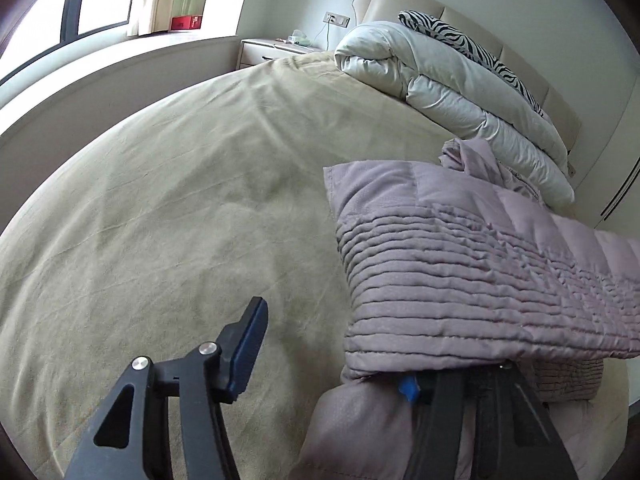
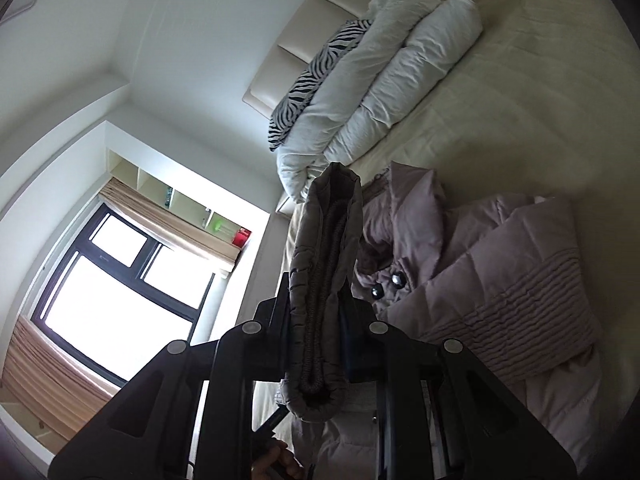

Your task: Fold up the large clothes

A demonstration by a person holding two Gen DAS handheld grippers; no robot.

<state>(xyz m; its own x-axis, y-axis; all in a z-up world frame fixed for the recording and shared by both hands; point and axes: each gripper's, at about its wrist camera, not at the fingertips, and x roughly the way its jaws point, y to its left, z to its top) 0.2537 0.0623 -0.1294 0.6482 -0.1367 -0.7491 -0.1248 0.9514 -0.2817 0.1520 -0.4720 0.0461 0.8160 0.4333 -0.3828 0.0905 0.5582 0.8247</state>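
Observation:
A mauve quilted puffer jacket (image 1: 472, 264) lies on the right side of the bed. In the left wrist view my left gripper (image 1: 336, 356) is open. Its left finger (image 1: 244, 352) hangs free over the sheet and its right finger is hidden under the jacket's ribbed sleeve. In the right wrist view the jacket (image 2: 500, 264) lies spread with two dark buttons (image 2: 388, 284) showing. My right gripper (image 2: 316, 316) is shut on the jacket's sleeve cuff (image 2: 324, 280), which stands up between the fingers.
A beige sheet covers the bed (image 1: 168, 216). A rolled white duvet (image 1: 444, 88) and a zebra pillow (image 1: 464, 44) lie against the headboard. A nightstand (image 1: 268, 50) stands by the far corner. A window (image 2: 116, 292) is off the bed's side.

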